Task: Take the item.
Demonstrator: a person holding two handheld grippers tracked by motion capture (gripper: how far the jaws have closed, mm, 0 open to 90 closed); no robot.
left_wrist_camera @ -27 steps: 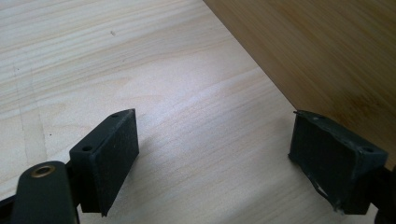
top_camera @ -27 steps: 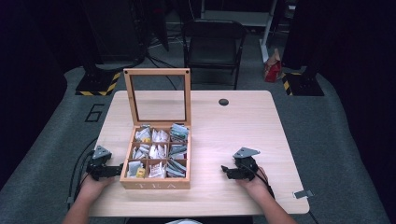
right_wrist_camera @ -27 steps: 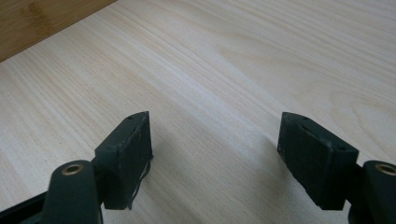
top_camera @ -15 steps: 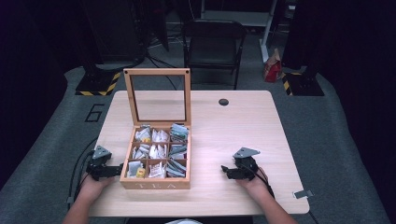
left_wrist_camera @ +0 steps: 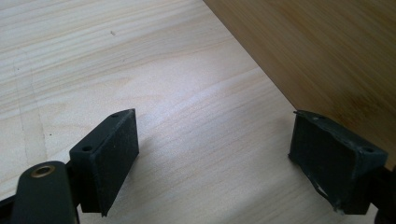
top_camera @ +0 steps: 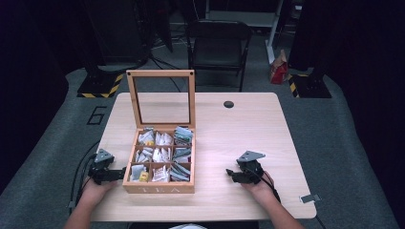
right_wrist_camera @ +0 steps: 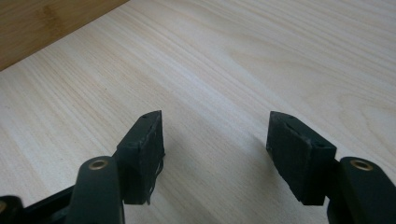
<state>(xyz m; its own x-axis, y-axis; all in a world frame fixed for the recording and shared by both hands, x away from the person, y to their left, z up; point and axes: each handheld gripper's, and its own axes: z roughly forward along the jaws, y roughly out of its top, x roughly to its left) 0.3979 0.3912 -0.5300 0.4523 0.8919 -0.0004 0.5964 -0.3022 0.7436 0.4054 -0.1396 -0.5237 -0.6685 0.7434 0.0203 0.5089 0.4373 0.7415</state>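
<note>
A wooden tea box (top_camera: 160, 187) stands open at the front left of the table, its glass-paned lid (top_camera: 161, 98) upright. Its compartments hold several tea bags (top_camera: 162, 155). My left gripper (top_camera: 118, 173) rests on the table just left of the box, pointing at its side wall (left_wrist_camera: 322, 51). Its jaws are open with nothing between them (left_wrist_camera: 212, 154). My right gripper (top_camera: 231, 173) lies on the table to the right of the box, pointing toward it. Its jaws are open over bare wood (right_wrist_camera: 215, 140), and the box's edge (right_wrist_camera: 42, 23) shows at the upper left.
The light wooden table (top_camera: 248, 133) has a dark round cable hole (top_camera: 229, 104) near its far edge. A black chair (top_camera: 217, 43) stands behind the table. A small grey clip (top_camera: 308, 198) sits at the table's front right corner.
</note>
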